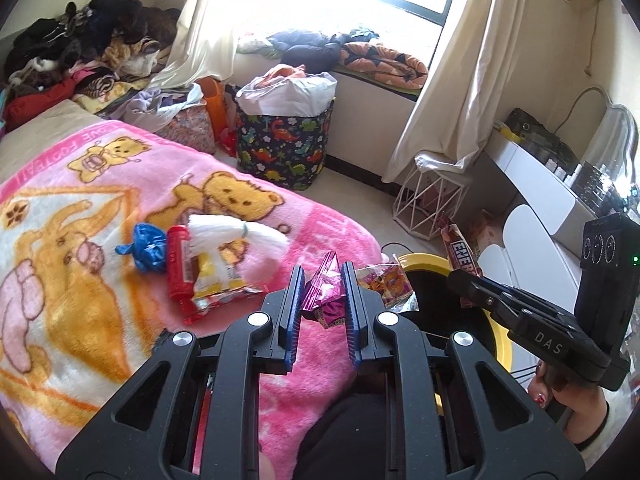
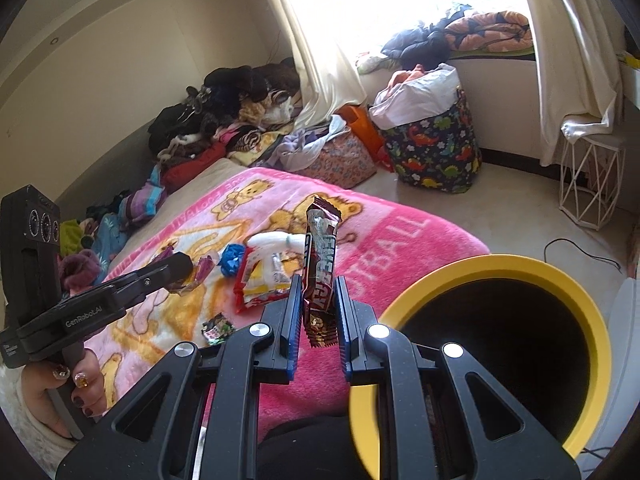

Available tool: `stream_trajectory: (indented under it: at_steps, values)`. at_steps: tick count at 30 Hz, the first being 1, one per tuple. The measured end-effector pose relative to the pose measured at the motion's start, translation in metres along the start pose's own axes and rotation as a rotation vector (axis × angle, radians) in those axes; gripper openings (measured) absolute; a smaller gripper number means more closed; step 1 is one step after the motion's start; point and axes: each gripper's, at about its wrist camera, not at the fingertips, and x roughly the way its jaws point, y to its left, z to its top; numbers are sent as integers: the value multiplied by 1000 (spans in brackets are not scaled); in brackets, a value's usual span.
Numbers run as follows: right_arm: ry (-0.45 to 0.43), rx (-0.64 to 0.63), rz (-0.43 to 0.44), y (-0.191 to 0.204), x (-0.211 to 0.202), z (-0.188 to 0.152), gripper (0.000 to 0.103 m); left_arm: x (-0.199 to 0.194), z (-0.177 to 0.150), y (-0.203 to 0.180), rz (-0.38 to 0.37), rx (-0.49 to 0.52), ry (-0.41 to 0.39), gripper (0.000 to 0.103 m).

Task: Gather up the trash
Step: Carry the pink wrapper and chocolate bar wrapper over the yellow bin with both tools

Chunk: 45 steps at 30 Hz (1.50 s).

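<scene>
Left gripper (image 1: 323, 276): jaws clamped on a purple foil wrapper (image 1: 326, 294), held between the pads above the pink blanket (image 1: 120, 208). Right gripper (image 2: 318, 300): jaws clamped on an upright brown snack-bar wrapper (image 2: 320, 252); yellow-rimmed bin (image 2: 500, 266) at 3 o'clock.

Black claws, blue pads, painted nails
The left claw (image 1: 322, 280) and right claw (image 2: 318, 304) are matte black linkages with silver round screws and ribbed blue fingers (image 1: 295, 300); bodies read "DAS" and "GenRobot.AI". The left hand (image 2: 60, 392) shows dark, gem-studded nails and a white fuzzy sleeve
</scene>
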Motion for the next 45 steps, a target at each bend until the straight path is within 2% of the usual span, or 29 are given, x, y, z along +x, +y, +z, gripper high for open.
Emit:
stream_trajectory:
  at_steps: [26, 37, 45]
  values:
    - [-84, 122, -128, -64, -43, -8, 15, 26, 3, -64, -102, 99, 23, 13]
    - [-84, 181, -188, -91, -54, -18, 15, 44, -8, -88, -136, 143, 71, 13]
    - [-63, 229, -216, -111, -52, -25, 16, 69, -25, -106, -169, 182, 146, 13]
